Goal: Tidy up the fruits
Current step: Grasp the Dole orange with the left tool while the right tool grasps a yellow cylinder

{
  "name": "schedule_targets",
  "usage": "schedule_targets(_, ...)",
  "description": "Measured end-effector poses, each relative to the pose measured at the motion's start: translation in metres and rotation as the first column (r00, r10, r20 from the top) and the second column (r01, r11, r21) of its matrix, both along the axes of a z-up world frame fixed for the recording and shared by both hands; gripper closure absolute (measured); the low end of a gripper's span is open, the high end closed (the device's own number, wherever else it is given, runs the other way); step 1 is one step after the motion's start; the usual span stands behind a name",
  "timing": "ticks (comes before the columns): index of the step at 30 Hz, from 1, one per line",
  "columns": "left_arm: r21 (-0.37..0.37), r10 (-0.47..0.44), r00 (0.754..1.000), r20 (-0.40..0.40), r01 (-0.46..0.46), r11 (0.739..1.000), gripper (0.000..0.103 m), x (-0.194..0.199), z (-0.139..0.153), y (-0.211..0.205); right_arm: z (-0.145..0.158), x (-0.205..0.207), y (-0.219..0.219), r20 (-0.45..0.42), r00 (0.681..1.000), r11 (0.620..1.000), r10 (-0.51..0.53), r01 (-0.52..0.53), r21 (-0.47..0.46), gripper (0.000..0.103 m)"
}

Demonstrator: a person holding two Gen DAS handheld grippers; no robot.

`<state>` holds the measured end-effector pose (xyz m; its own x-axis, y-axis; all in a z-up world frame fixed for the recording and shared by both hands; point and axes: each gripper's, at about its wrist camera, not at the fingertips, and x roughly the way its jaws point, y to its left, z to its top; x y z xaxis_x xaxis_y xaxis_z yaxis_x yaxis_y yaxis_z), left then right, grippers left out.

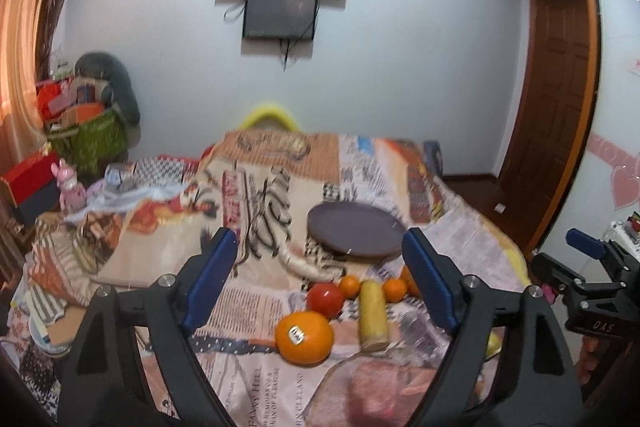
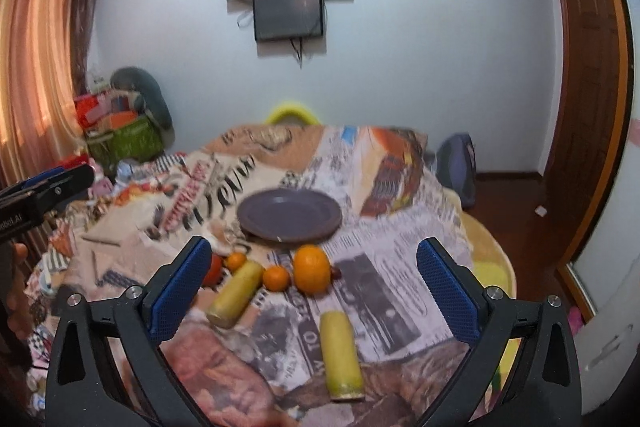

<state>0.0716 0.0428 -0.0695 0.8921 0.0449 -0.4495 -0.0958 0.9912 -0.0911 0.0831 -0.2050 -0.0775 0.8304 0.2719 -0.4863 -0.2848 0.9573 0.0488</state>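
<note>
While both claws gape empty | left claw (image 1: 322, 253) pad hides an orange (image 1: 409, 277)

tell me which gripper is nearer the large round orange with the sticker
Left. The left gripper hovers open just short of the stickered orange; the right gripper sits farther off to its right.

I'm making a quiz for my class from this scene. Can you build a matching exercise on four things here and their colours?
Things:
1. plate
2. stickered fruit
3. round fruit beside it
4. gripper pads

Colours:
A. red
B. blue
C. dark purple-grey
D. orange

Pairs: 1-C, 2-D, 3-A, 4-B
</note>
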Motion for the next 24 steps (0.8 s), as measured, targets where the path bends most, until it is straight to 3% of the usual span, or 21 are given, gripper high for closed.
schedule_targets(8,-0.027,-0.011,0.985,-0.175,0.007,1.000,0.024,0.033,-0.054,0.021,-0.039,0.030,-0.012,-0.169,0.985,0.999,-0.028,0.023,-0.028,0.021)
schedule_targets(12,-0.028,-0.027,0.964,-0.265,0.021,0.999,0.024,0.049,-0.083,0.022,-0.062,0.045,-0.013,-0.253,0.967,0.999,-0.023,0.012,-0.044,0.034)
schedule_targets(14,-0.051,-0.048,0.948,-0.315,0.034,0.998,0.024,0.055,-0.098,0.022,-0.075,0.051,-0.013,-0.301,0.954,0.999,-0.009,-0.003,-0.039,0.035)
schedule_targets(21,-0.079,-0.067,0.918,-0.390,0.040,0.996,0.024,0.066,-0.128,0.020,-0.108,0.061,-0.009,-0.402,0.915,0.998,0.035,-0.052,-0.032,0.037)
schedule_targets(24,-0.082,-0.077,0.908,-0.412,0.048,0.996,0.024,0.069,-0.136,0.018,-0.118,0.064,-0.007,-0.437,0.898,0.998,0.048,-0.062,-0.018,0.048)
